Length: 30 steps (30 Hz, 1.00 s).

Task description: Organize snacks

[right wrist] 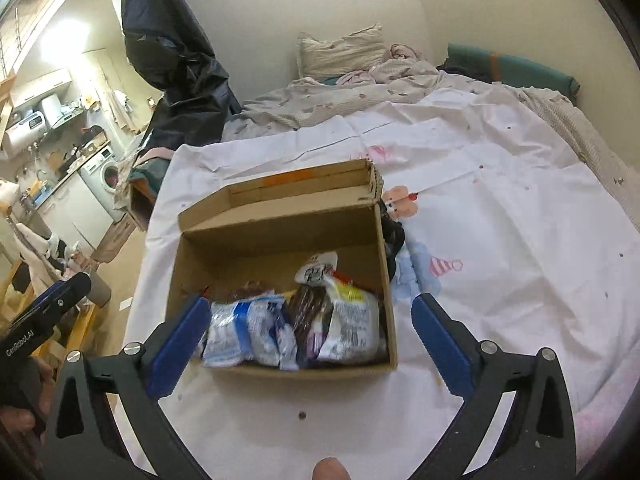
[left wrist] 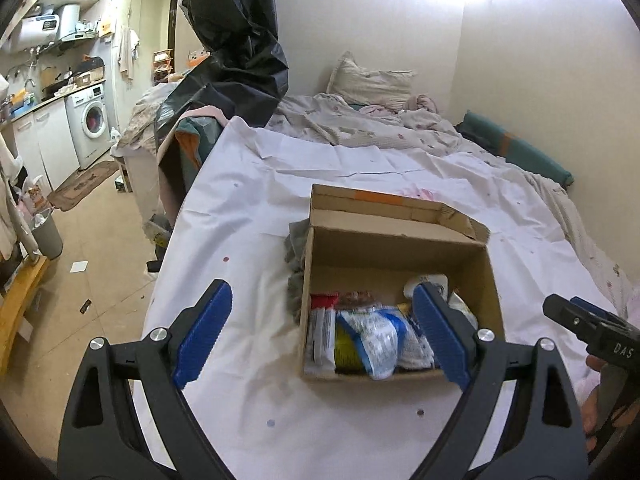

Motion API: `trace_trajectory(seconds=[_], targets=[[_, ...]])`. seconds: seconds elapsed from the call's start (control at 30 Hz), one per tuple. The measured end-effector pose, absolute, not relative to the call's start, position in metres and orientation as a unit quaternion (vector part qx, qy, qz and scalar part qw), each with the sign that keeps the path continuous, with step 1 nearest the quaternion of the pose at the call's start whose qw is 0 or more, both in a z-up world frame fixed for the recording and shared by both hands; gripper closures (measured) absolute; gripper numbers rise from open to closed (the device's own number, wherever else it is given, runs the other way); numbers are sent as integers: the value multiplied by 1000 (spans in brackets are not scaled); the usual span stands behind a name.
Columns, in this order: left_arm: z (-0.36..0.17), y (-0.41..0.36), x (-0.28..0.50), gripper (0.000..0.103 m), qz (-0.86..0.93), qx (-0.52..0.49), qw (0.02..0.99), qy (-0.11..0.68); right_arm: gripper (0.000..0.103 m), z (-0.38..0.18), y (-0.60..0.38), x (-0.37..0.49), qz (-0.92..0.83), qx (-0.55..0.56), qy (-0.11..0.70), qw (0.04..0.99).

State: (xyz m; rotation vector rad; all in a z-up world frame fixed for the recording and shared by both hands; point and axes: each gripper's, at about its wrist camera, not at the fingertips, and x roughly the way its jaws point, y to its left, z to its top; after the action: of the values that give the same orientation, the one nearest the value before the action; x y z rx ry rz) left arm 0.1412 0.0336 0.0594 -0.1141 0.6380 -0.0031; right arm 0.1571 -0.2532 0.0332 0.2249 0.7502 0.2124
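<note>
An open cardboard box stands on a white sheet, its lid flap leaning back. Several snack packets lie inside along its near wall: blue-and-white wrappers, a yellow-labelled one, a dark one. My left gripper hovers above and before the box, open, nothing between its blue pads. My right gripper is open just as wide over the box's near edge, also holding nothing. The right gripper's body shows at the right edge of the left wrist view; the left gripper's body appears at the left edge of the right wrist view.
The sheet covers a bed with a rumpled duvet, pillow and green bolster near the walls. A black plastic bag hangs at the bed's left corner. Grey cloth lies left of the box. A kitchen area with a washing machine lies left.
</note>
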Motion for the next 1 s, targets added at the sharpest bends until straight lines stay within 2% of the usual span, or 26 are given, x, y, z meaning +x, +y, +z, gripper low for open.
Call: trace_trajectory(seconds=[0.33,0.63,0.93,1.0], targets=[[46,46,79,13,-3,-72,943,326,0,11,-250,113,107,96,382,913],[18,46,79,13,10,-93,931,354,0,-14,-244,107,89,103,378,916],[11,31,81,12,12,-57,938,341,0,3,-218,89,96,28,316,944],[12,28,80,8,13,-44,941,335,0,4,-216,88,97,23,311,945]])
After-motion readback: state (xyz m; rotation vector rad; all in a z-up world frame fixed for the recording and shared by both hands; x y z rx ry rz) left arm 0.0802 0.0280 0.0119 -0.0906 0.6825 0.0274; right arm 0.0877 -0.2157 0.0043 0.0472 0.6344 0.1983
